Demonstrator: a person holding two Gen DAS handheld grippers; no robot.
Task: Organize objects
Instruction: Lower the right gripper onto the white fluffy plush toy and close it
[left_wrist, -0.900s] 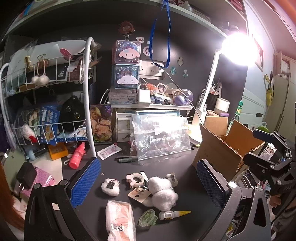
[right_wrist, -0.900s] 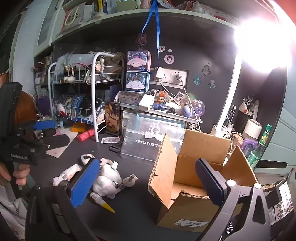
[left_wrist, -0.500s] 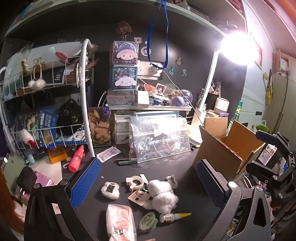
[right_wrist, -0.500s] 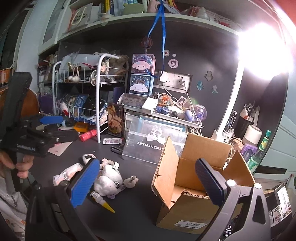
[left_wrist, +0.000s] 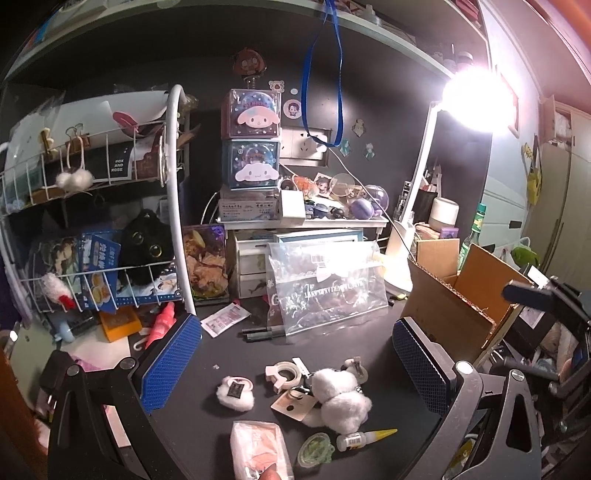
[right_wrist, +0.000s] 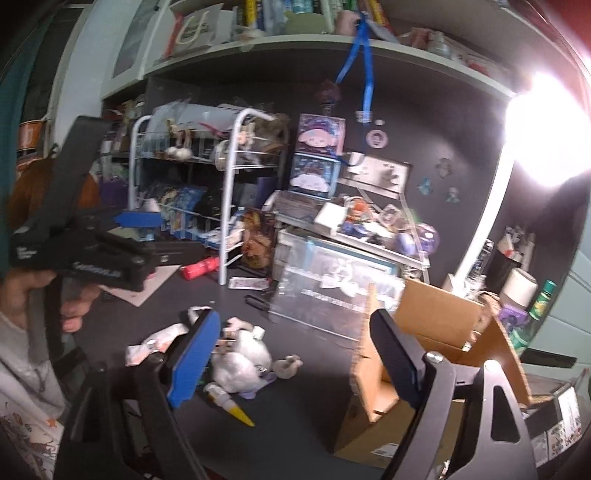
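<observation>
Small items lie on the dark desk: a white fluffy plush (left_wrist: 341, 398) (right_wrist: 242, 360), a tape roll (left_wrist: 284, 371), a small white pompom (left_wrist: 234, 392), a yellow-tipped glue bottle (left_wrist: 364, 436) (right_wrist: 227, 401), a pink packet (left_wrist: 258, 450) and a green cap (left_wrist: 314, 447). An open cardboard box (left_wrist: 454, 306) (right_wrist: 436, 354) stands at the right. My left gripper (left_wrist: 295, 369) is open and empty above the items. My right gripper (right_wrist: 291, 363) is open and empty, between the plush and the box.
A white wire rack (left_wrist: 110, 221) full of goods stands at the left. A clear zip bag (left_wrist: 325, 288) leans against drawers at the back, with pens (left_wrist: 262, 334) in front. A lamp (left_wrist: 476, 99) glares at the right. The other gripper (right_wrist: 81, 251) shows at the left.
The right gripper has swung left and tilted, so the box now sits further right in its view. The left gripper has barely moved.
</observation>
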